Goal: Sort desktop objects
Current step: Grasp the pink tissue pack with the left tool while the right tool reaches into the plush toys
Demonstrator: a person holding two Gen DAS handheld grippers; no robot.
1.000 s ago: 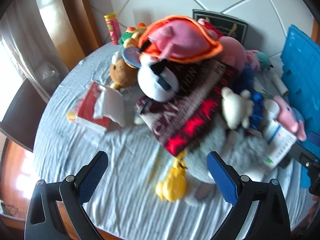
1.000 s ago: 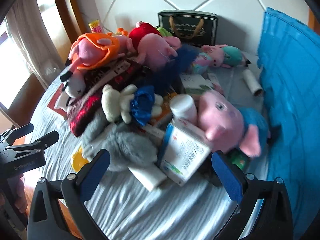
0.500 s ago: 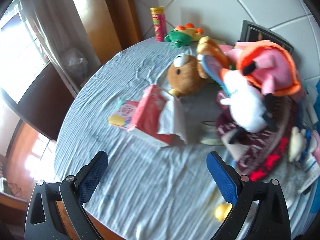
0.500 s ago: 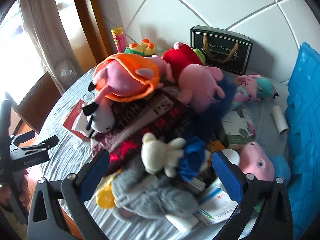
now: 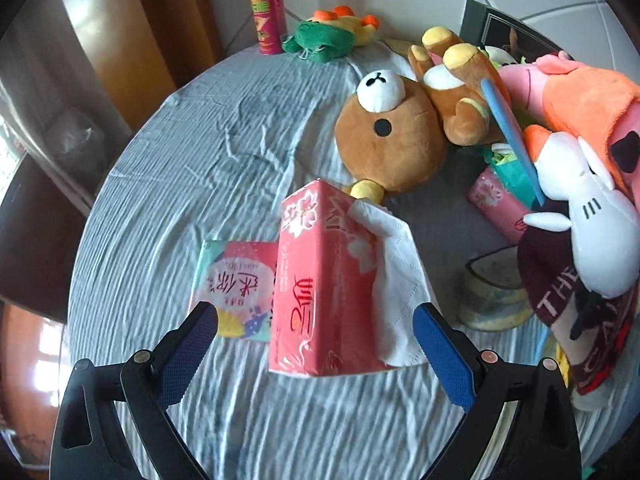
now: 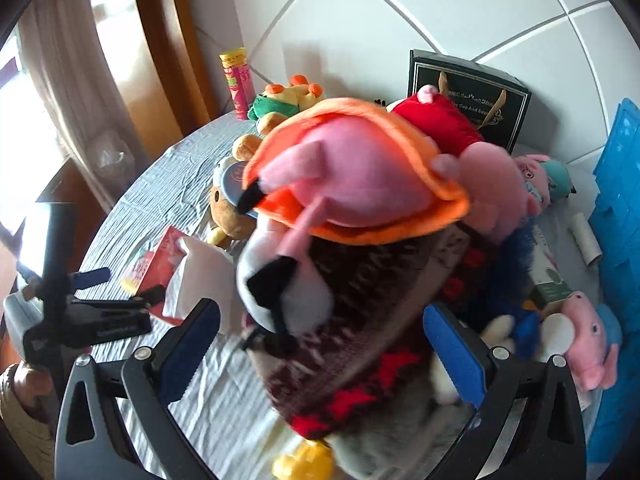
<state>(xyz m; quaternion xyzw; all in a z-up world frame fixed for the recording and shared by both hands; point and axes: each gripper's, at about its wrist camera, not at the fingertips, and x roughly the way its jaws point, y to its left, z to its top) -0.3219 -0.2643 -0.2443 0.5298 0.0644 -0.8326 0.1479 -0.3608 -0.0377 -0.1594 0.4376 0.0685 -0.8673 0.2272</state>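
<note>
Since one second ago the left gripper (image 5: 316, 334) has swung away from the toy heap to the open side of the bench (image 5: 192, 152) and now sits low over the red tissue pack (image 5: 320, 280), jaws spread wide with the pack lying between them, not yet touched. Right gripper (image 6: 320, 332) has closed in on the heap and hovers at the plush in the orange hood (image 6: 352, 184), jaws likewise spread, holding nothing. Tissue pack lies on the grey cloth, one edge raised over a flat pink-and-teal packet (image 5: 236, 288), with a white tissue (image 5: 400, 276) hanging loose from its top slit; the brown bear (image 5: 388, 140) lies just behind it. Handling estimate: light, soft-sided film pack, will compress under the pads and the film may be slippery. Best hold is probably across the two long flanks near mid-length, clear of the loose sheet, which would tear or pull out if pinched alone.
</note>
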